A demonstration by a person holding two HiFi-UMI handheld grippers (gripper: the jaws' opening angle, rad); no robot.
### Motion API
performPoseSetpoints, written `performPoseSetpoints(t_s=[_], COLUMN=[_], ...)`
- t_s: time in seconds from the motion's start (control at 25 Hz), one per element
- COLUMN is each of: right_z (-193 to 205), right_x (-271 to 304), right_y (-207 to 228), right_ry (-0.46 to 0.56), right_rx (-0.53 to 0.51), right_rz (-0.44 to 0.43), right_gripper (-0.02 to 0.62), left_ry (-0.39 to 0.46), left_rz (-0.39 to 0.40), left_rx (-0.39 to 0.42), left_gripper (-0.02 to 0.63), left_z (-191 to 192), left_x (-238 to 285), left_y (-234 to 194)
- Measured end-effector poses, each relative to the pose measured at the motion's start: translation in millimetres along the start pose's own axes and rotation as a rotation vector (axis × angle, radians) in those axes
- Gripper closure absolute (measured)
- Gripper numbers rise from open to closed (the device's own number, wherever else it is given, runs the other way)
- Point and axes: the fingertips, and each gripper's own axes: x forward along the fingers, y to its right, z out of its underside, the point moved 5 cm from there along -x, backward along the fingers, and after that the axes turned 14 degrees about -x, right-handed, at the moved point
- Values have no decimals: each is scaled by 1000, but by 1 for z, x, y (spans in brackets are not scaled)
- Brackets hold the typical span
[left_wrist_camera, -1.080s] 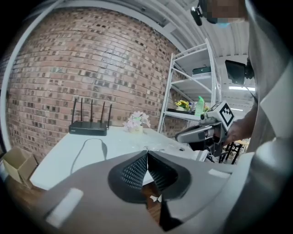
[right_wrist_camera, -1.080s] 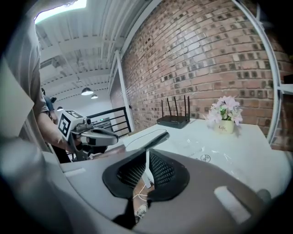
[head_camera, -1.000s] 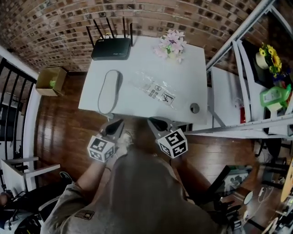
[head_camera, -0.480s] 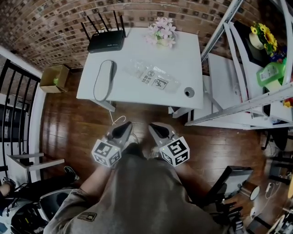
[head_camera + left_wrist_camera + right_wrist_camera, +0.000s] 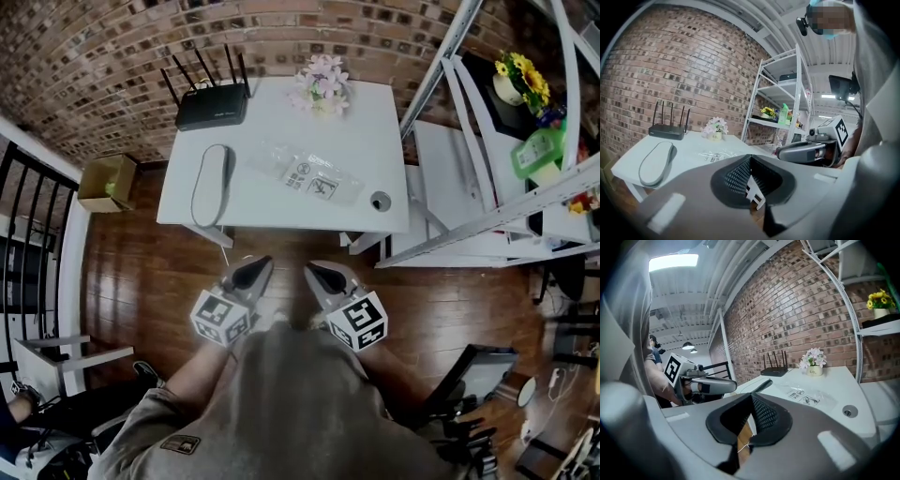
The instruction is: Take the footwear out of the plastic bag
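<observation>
A grey slipper [image 5: 210,184] lies on the left part of the white table [image 5: 375,150], also seen as the slipper [image 5: 656,161] in the left gripper view. The clear plastic bag [image 5: 305,174] lies flat and empty at the table's middle, seen too as the bag [image 5: 806,396] in the right gripper view. My left gripper [image 5: 258,270] and right gripper [image 5: 311,272] are both shut and hold nothing. They hover side by side over the wooden floor, short of the table's near edge and apart from both objects.
A black router [image 5: 212,106] and a small pot of flowers [image 5: 321,86] stand at the table's far edge by the brick wall. A round grommet [image 5: 380,201] sits near the right corner. A white metal shelf [image 5: 506,150] stands right; a cardboard box [image 5: 105,182] left.
Both grippers have drawn back from the table's near edge over the floor, and the table now sits farther from them. The slipper and bag lie as before.
</observation>
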Motion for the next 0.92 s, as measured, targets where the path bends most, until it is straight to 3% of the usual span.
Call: performPoseSetpoints(t_s=[0.92], right_z=[4], right_x=[-3], right_y=[-9], right_ry=[-9], right_rx=[-3], right_rz=[9], right_gripper=[583], left_ry=[-18], left_rz=[50], left_rx=[10], left_gripper=[604], left_z=[2], left_x=[1], left_y=[13])
